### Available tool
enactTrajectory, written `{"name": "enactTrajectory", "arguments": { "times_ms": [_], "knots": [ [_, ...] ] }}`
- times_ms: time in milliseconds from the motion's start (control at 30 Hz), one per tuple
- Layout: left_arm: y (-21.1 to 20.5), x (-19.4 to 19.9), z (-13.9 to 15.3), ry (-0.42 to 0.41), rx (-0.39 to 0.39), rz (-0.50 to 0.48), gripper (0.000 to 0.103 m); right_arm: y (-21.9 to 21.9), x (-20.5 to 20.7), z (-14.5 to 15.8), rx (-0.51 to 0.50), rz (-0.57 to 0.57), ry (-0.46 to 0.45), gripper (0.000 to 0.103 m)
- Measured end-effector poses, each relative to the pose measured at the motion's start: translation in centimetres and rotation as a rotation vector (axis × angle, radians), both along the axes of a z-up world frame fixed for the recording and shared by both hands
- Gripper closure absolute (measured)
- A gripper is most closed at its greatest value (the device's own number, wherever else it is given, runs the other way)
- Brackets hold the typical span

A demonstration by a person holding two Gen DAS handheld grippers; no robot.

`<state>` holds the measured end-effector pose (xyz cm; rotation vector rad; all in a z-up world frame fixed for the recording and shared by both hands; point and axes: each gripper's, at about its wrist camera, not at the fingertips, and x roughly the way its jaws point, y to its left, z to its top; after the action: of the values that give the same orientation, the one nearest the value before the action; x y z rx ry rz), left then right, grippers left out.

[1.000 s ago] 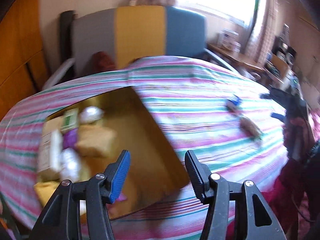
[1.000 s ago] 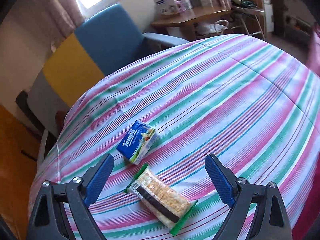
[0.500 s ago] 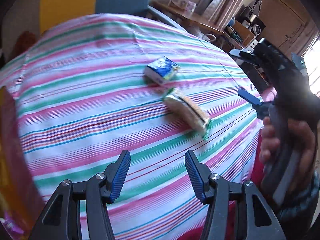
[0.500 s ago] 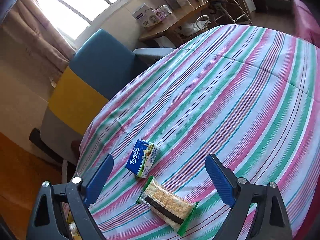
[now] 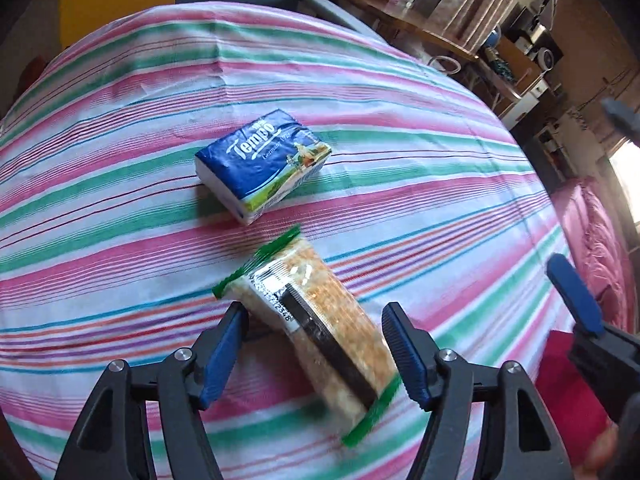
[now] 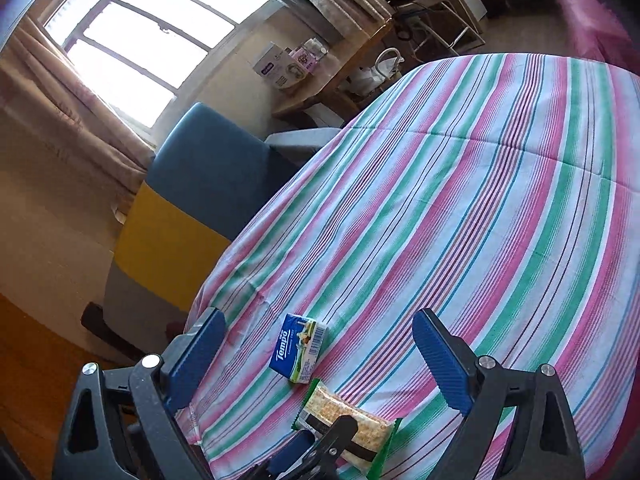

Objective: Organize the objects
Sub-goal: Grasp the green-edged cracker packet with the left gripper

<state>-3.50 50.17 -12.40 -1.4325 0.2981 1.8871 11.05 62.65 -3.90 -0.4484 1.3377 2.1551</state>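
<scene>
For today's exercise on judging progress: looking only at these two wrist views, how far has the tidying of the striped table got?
Done: nothing that these views show. In hand: the left gripper, open, straddles the cracker packet without closing on it. Left: that packet and the Tempo tissue pack both lie loose on the striped tablecloth, neither put away. The right gripper hangs open and empty above the table.

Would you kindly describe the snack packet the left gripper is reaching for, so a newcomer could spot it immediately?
Find the striped tablecloth in pink, green and white. Two items lie near its edge; the cracker packet is the one between the open left gripper fingers. Unlike the blue Tempo tissue pack beside it, it is clear-wrapped, long, and green-ended.
</scene>
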Motion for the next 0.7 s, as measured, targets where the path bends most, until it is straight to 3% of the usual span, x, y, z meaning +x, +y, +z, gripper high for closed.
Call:
{"name": "enactTrajectory", "arguments": {
  "times_ms": [100, 167, 200, 333, 500, 700],
  "knots": [
    [0.0, 0.4, -0.1, 0.05, -0.008, -0.034, 0.038, 0.1, -0.4, -0.4, -0.027, 0.018, -0.006, 0.006],
    [-1.3, 0.5, 0.0, 0.047, 0.01, -0.072, 0.06, -0.1, -0.8, -0.4, -0.019, 0.037, -0.014, 0.006],
    [-2.2, 0.5, 0.1, 0.038, 0.011, -0.087, 0.066, -0.3, -1.1, -0.3, -0.01, 0.053, -0.018, 0.007],
    [-7.0, 0.8, 0.4, 0.055, 0.006, -0.116, 0.068, -1.0, -2.6, -0.3, 0.014, 0.107, -0.056, 0.013],
    [-14.6, 3.2, 1.0, 0.176, -0.015, -0.154, 0.068, -2.0, -4.8, -1.4, -0.008, 0.221, -0.13, 0.013],
    [-19.5, 5.2, 1.1, 0.235, 0.029, -0.14, 0.068, -3.5, -7.4, -3.0, -0.034, 0.33, -0.253, 0.013]
  ]
}}
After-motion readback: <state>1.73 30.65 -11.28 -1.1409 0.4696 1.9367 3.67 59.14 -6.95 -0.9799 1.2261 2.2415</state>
